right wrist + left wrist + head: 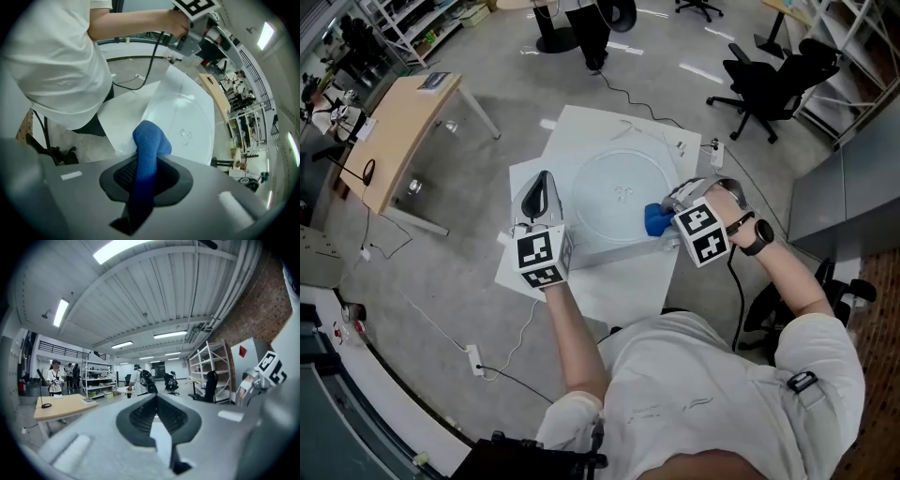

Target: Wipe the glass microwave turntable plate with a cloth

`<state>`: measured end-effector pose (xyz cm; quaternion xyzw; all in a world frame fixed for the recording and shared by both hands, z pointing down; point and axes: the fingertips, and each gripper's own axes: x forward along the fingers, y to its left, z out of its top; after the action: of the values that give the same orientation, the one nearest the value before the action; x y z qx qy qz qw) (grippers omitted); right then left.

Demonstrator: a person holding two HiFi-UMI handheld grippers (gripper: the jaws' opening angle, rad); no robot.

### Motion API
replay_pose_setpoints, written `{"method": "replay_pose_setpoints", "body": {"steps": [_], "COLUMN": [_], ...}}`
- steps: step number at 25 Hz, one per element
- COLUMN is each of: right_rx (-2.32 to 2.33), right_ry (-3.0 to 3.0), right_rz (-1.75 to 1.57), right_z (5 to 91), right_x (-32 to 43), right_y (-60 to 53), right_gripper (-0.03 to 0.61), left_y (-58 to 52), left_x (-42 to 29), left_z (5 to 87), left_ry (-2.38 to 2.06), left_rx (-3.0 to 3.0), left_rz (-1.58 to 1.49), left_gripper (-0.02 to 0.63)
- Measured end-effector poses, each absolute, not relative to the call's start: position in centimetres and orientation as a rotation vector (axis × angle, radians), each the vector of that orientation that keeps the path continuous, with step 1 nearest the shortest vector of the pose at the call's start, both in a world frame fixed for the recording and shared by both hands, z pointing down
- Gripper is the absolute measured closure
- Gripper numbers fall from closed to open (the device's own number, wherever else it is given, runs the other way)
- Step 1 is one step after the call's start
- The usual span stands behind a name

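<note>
One plate: in the head view we see it lying flat on white boards, near their middle.
Left gripper: in the same view we find it just left of the plate, apart from it, over the boards.
Right gripper: it sits at the plate's near right rim.
Cloth: blue, at the right gripper's tips, touching the plate's rim.
Desk: wooden, well apart on the left.
Left jaws: in the left gripper view we see them closed tip to tip, with nothing gripped that we can make out.
Room: that view looks across the floor to shelves and a person.
Right jaws: in the right gripper view we see them clamped on the cloth, which sticks out past the tips as a rounded wad.
Plate again: in that view the clear glass lies just beyond the wad, with a small hub mark at its middle.
</note>
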<state>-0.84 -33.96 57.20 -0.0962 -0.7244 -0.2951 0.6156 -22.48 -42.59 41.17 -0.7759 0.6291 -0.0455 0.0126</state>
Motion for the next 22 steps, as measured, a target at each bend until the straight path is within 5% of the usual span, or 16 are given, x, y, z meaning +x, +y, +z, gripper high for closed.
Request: {"method": "replay_pose_setpoints", "body": {"steps": [10, 22], "right_rx": [-0.440, -0.073], "right_ry": [-1.777, -1.897], "right_rz": [-0.834, -0.804], "right_z": [57.5, 57.3], "right_x": [-12.5, -19.3], "right_y": [-30.8, -45.7], "right_gripper": [0.520, 0.517], "left_y": [-40.7, -39.4], "left_x": [-27.1, -29.0], "left_z": [41.8, 42.0], "left_ry": [2.115, 2.186], "left_rx": [-2.311, -2.252], "left_rz": [-0.170, -0.184], "left_gripper": [0.614, 0.614]}}
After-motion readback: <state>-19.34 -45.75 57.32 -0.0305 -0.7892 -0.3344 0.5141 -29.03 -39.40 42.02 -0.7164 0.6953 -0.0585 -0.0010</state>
